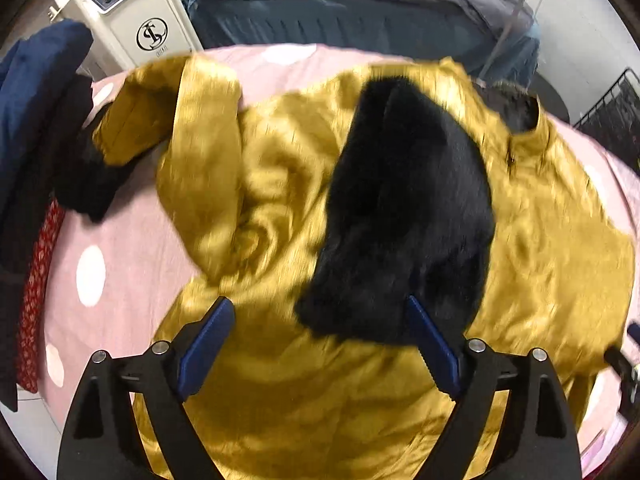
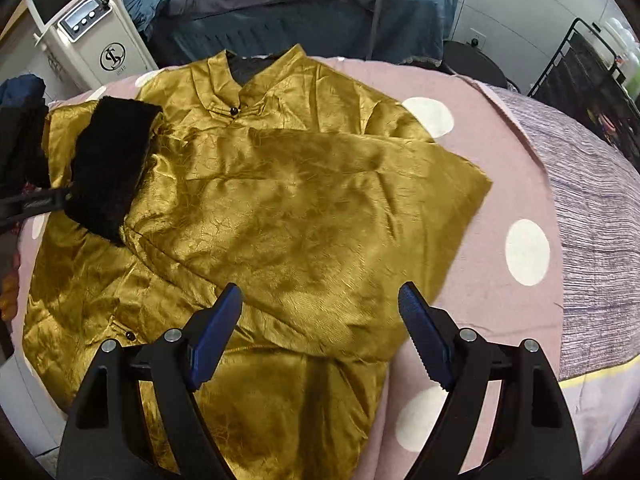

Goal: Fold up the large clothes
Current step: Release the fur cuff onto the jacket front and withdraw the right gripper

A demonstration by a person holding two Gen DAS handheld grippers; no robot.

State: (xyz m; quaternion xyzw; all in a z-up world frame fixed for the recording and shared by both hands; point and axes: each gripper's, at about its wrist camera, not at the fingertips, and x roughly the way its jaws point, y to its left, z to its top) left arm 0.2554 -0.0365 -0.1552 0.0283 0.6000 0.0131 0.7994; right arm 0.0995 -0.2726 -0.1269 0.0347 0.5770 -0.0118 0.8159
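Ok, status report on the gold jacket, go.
Left tongs open, empty. Right tongs open, empty. Gold jacket spread on pink dotted cover, one sleeve folded across the front. Black fur cuff lying on the body.

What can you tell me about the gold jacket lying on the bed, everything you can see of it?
The gold jacket looks like shiny, crinkle-patterned satin with a stand collar, dark lining and small black knot buttons. It lies front up on the pink dotted bedspread, one sleeve folded across the chest. A black furry cuff ends the other sleeve, turned onto the body. Both grippers hover open above it, neither gripping it.
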